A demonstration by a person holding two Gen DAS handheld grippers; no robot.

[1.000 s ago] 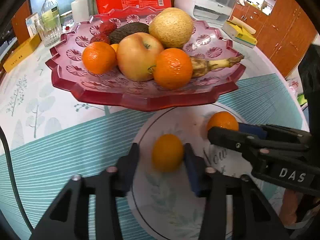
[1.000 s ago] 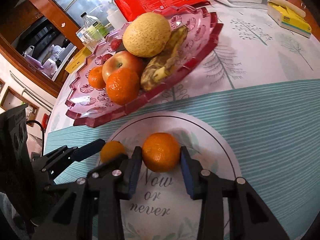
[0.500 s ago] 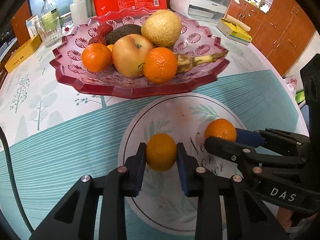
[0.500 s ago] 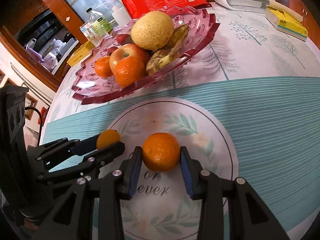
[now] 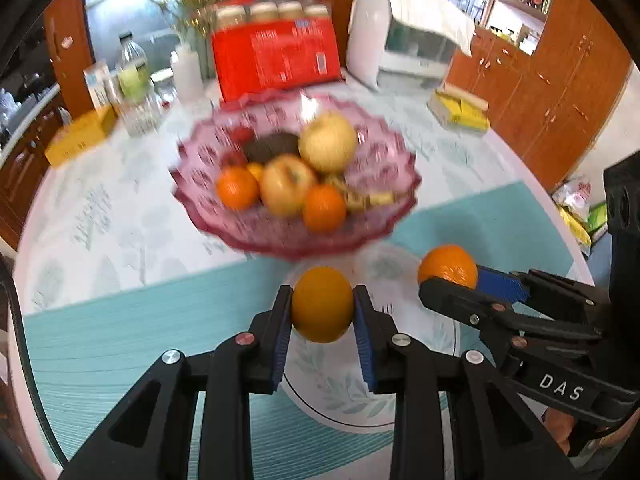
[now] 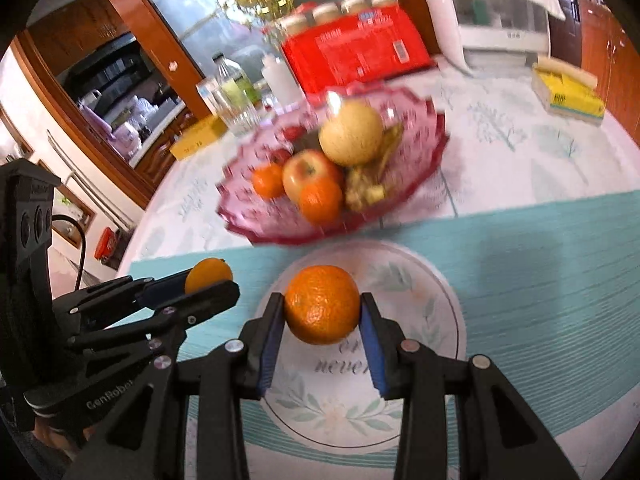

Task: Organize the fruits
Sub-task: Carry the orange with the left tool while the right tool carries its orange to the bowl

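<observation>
Two orange mandarins (image 5: 322,310) (image 6: 322,304); blue pads (image 5: 362,344) on black fingers; a white plate (image 6: 436,320) with green leaves; a pink patterned fruit bowl (image 5: 208,200); a teal striped mat (image 5: 120,328).

Two oranges off the plate: a smooth yellow-orange orange (image 5: 322,309) clamped between blue pads, and a deeper, dimpled orange (image 6: 322,304) likewise clamped alongside. Behind, the pink glass fruit bowl (image 5: 384,216) holds two tangerines, an apple, a pear, and a banana.
</observation>
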